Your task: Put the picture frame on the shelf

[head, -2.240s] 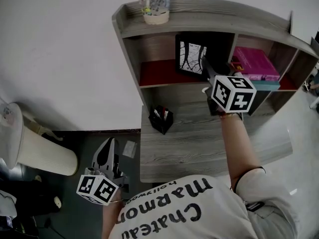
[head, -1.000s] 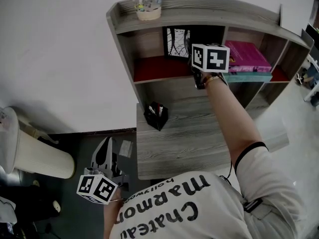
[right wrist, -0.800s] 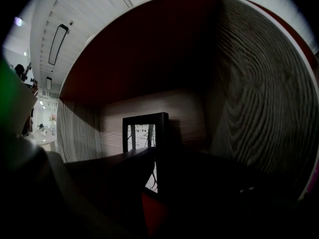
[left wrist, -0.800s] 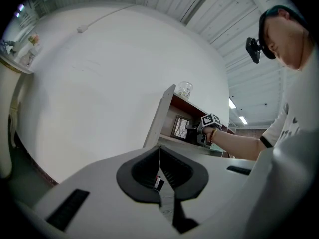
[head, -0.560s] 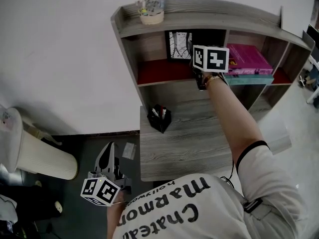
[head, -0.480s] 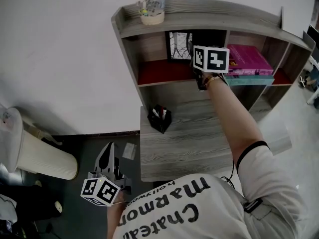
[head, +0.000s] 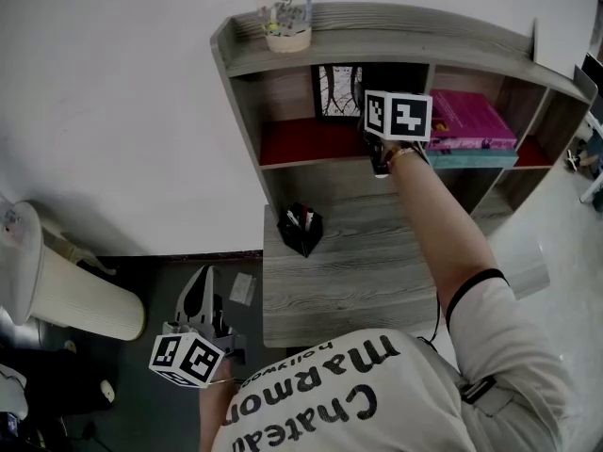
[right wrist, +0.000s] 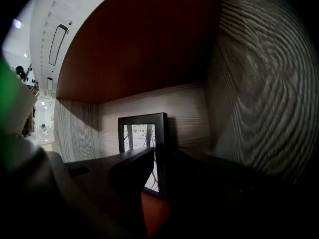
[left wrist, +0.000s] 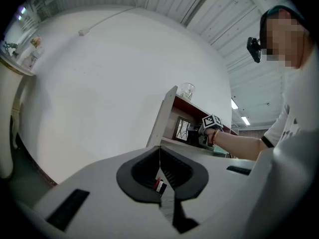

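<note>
White wall [head: 113, 111] at the back, grey wood shelf [head: 424, 38] standing on a matching surface [head: 377, 281]. Picture frame [right wrist: 141, 131] is in the left compartment, the one w/ the red floor. It's standing roughly upright against the back panel, afaict.

Right gripper [right wrist: 160, 152] is reached in level, and the frame's right-hand edge sits between its jaws. Those jaws have just been opening. They look a bit apart now and the pads don't seem to be biting the edge anymore imo, but it's dark in there and the gap is slim. Left gripper [left wrist: 160, 151] hangs low off the left side of the surface, jaws together, nothing in them.

So placing looks basically done, and what's left is backing the right one out. Stuff that could go wrong, just my read:

- The jaws are barely wider than the frame edge. If the gripper pulls straight back or drifts sideways, a pad could catch the edge and drag the bottom forward. Then the frame slides flat or tips face-down.
- The frame looks pretty steep against the back panel. Not much lean = a small nudge could topple it fwd, maybe out onto the surface near the pen pot [head: 301, 226].
- The divider [right wrist: 259, 93] is close on the right, so bumping it on the way out could shake the whole shelf. The cup [head: 283, 12] on top wouldn't love that either.

Books [head: 471, 116] next door are out of the way.
</note>
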